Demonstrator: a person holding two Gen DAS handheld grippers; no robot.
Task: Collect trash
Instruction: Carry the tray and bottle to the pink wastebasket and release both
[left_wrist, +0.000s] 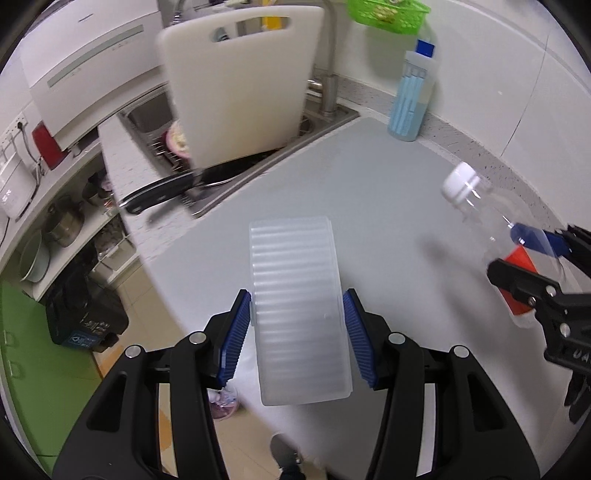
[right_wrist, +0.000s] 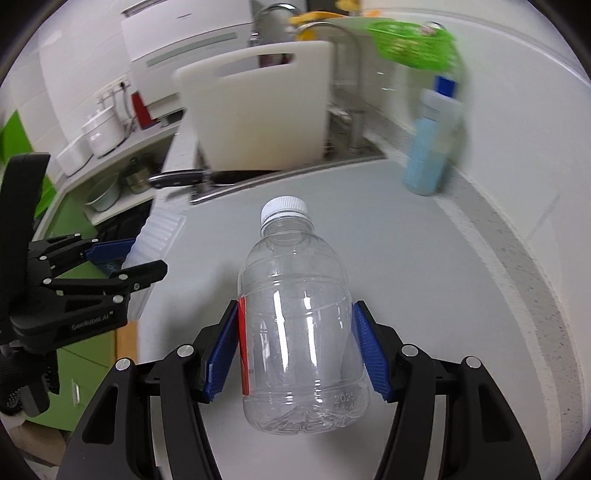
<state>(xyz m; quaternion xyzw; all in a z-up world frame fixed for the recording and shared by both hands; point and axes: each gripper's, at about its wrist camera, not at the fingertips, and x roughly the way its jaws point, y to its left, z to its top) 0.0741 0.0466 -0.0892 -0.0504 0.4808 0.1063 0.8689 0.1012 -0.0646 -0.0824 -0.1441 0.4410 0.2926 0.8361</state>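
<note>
My left gripper (left_wrist: 297, 314) is shut on a translucent ribbed plastic tray (left_wrist: 299, 295) and holds it above the grey counter's left edge. My right gripper (right_wrist: 295, 325) is shut on a clear empty plastic bottle (right_wrist: 295, 332) with a white cap and a red label, held above the counter. The bottle (left_wrist: 491, 221) and right gripper (left_wrist: 528, 266) show at the right in the left wrist view. The tray (right_wrist: 155, 236) and left gripper (right_wrist: 122, 258) show at the left in the right wrist view.
A sink (left_wrist: 236, 162) with a white cutting board (left_wrist: 240, 85) and a black-handled knife (left_wrist: 159, 192) lies ahead. A blue soap bottle (left_wrist: 410, 99) stands by the wall under a green basket (left_wrist: 388, 14). A black bin (left_wrist: 85, 314) sits on the floor left.
</note>
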